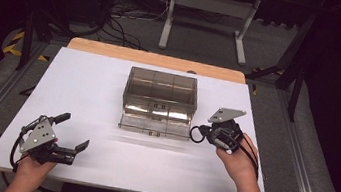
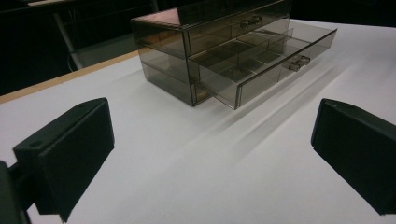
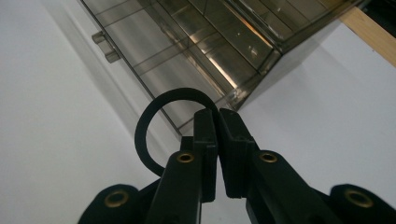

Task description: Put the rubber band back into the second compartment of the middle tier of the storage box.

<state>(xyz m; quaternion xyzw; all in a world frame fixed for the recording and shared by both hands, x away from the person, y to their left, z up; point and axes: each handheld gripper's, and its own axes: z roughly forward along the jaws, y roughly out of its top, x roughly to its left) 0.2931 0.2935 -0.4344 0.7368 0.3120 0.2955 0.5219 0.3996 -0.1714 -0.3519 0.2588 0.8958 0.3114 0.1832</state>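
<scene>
**Black ring clamped beside an open drawer**

Nearest the lens in the right gripper view, two black jaws stand pressed together at the bottom centre of the frame, clamped on a thin black ring (image 3: 154, 126) that loops out to their left. Just beyond the ring, the front corner of a smoky transparent drawer (image 3: 187, 70) fills the upper middle of that frame, its small handle at the upper left.

From the high view, the right gripper (image 1: 203, 132) sits right of centre, held by a hand (image 1: 237, 161) entering from the lower right, with the ring (image 1: 197, 133) just beside the right end of the pulled-out drawer (image 1: 154, 125). The drawer belongs to a tinted organizer box (image 1: 160, 94) standing in the middle of the white table (image 1: 110, 82).

At the lower left of the high view, the left gripper (image 1: 75, 133) rests low over the table, well apart from the box. Its own view shows both jaws spread wide at the left and right edges of the frame, nothing between them, with the box (image 2: 205, 51) and its open, partitioned drawer (image 2: 261, 65) in the upper middle.
</scene>
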